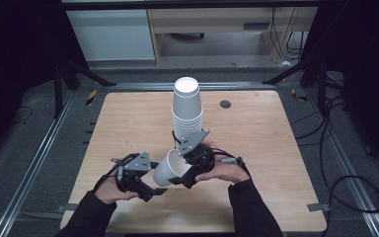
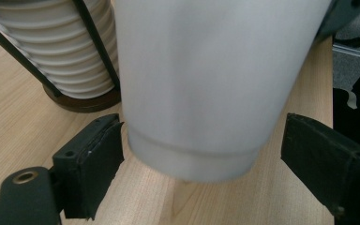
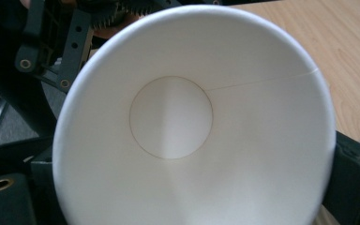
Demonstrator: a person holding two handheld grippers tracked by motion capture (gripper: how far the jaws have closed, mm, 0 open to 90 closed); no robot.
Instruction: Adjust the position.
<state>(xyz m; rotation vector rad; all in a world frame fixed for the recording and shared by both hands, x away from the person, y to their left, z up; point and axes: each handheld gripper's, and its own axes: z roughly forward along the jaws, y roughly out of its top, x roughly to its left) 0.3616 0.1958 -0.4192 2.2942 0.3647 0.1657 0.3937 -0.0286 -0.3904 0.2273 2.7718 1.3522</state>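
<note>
a lab: wooden table (image 1: 256, 148) inside metal rails (image 1: 34, 163) (cables (image 1: 345, 148) trailing about).

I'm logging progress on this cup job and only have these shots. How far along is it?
Done: one paper cup is off the cup stack, which stands inverted on the table. In hand: the right claw grips that cup at its rim, lying sideways; the left claw has open jaws on either side of its base, not closed. Left: the many cups in the stack.
</note>
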